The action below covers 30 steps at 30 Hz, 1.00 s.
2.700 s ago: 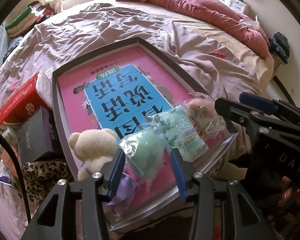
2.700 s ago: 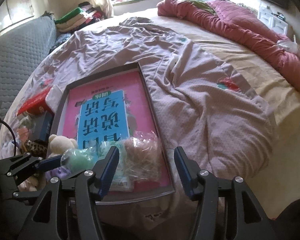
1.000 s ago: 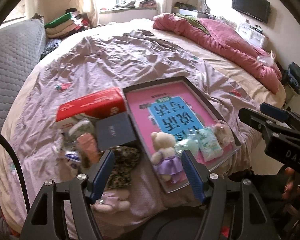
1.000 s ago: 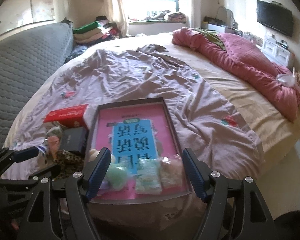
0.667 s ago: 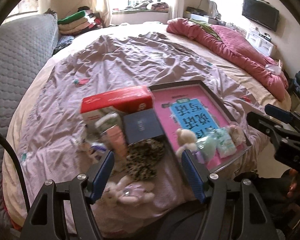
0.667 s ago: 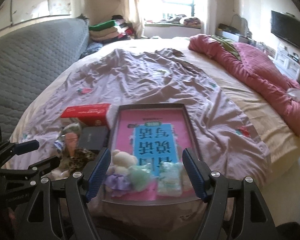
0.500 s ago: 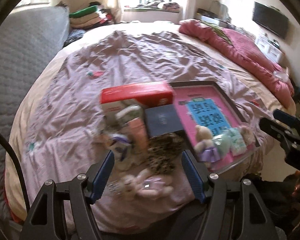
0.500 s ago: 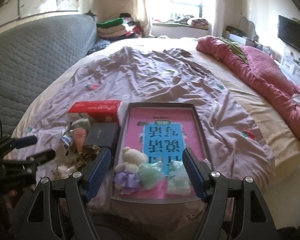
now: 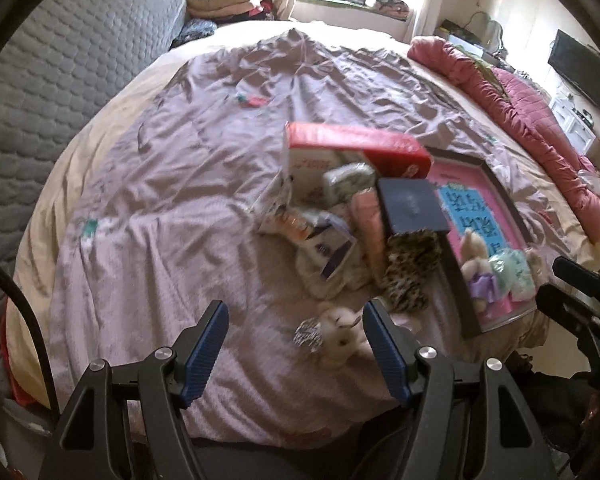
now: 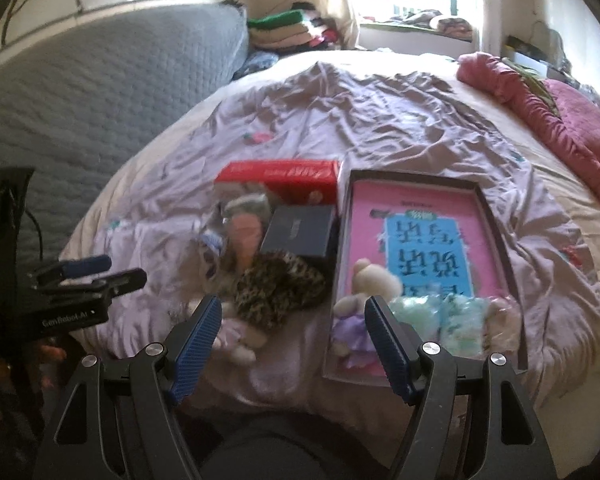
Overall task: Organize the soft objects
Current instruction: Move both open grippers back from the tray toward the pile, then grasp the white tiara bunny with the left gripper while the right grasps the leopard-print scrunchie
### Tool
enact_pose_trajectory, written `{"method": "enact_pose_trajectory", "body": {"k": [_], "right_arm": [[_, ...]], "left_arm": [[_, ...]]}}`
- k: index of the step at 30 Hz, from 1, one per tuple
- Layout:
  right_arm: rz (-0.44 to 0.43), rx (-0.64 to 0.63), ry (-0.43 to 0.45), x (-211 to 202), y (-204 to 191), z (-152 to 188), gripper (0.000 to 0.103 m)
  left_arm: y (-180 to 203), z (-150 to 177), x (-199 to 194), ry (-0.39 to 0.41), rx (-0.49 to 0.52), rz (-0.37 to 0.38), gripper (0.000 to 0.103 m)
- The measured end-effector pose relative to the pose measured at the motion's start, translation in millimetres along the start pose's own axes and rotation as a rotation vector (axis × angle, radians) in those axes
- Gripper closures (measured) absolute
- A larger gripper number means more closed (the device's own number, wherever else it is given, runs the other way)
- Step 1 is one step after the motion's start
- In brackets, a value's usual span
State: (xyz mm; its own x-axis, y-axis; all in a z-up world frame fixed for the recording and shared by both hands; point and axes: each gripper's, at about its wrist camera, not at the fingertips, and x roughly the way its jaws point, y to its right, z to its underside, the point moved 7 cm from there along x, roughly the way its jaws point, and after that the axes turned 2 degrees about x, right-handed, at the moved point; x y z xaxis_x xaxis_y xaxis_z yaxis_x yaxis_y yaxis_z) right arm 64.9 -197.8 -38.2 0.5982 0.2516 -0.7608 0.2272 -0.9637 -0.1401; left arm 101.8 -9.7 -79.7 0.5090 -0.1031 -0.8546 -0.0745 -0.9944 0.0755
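**Small plush rabbit lies just ahead of the left tongs, toward their right finger**

The small plush rabbit (image 9: 342, 334) lies loose on the mauve bedspread (image 9: 172, 208), at the near edge of the pile and outside the pink-lined box lid (image 9: 496, 216); its body runs roughly across the view, and blur hides which end is the head. It sits just beyond the tips of the left tongs (image 9: 294, 330), off-centre beside their right finger, so closing in would need a small shift that way. The left tongs stand spread and empty. The right tongs (image 10: 292, 326), also spread and empty, hover over the leopard-print plush (image 10: 278, 288) near the lid, where a cream teddy (image 10: 374, 280) already sits. By my judgement the left hand is the nearer to the rabbit.
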Motion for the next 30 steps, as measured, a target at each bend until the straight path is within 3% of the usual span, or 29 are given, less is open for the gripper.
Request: {"method": "enact_pose_trajectory", "body": {"k": [11, 22, 30], "right_arm": [[-0.018, -0.005, -0.074, 40, -14, 16, 0.027], [-0.007, 0.005, -0.119, 68, -13, 10, 0.027], [0.007, -0.002, -0.146, 89, -19, 6, 0.027]], "left_arm": [[7, 30, 38, -0.075, 0.009, 0.142, 0.034], [25, 31, 76, -0.122, 0.057, 0.176, 0.034], [18, 24, 93, -0.131, 0.011, 0.218, 0.033]]}}
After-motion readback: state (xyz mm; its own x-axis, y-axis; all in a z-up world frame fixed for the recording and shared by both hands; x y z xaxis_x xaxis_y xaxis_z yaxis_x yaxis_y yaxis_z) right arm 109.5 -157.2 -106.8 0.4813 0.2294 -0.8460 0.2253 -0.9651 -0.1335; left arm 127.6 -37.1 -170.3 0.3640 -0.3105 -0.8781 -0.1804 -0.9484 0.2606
